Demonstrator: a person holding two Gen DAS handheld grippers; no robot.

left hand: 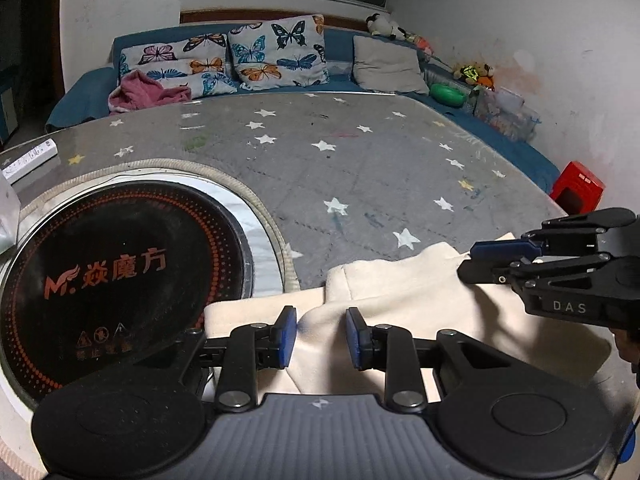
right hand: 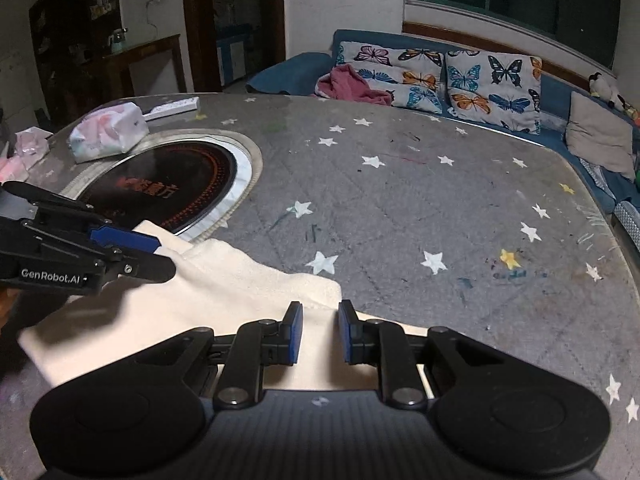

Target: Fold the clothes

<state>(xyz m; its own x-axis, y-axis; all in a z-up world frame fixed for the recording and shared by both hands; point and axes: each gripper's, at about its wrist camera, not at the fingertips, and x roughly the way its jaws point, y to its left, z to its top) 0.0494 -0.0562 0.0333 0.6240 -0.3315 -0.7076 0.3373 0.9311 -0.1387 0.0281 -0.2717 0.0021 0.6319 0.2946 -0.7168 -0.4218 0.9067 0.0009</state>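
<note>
A cream fleece garment lies partly folded at the near edge of the grey star-patterned table cover. My left gripper pinches a raised ridge of the cloth between its blue pads; the right wrist view shows it at the garment's left far corner. My right gripper is shut on the garment's far edge near its corner. From the left wrist view it sits at the cloth's right far corner, which rises to its tips.
A round black induction cooktop is set into the table just left of the garment. A tissue pack and a white power strip lie beyond it. A blue sofa with butterfly cushions borders the far side. A red box sits at the right.
</note>
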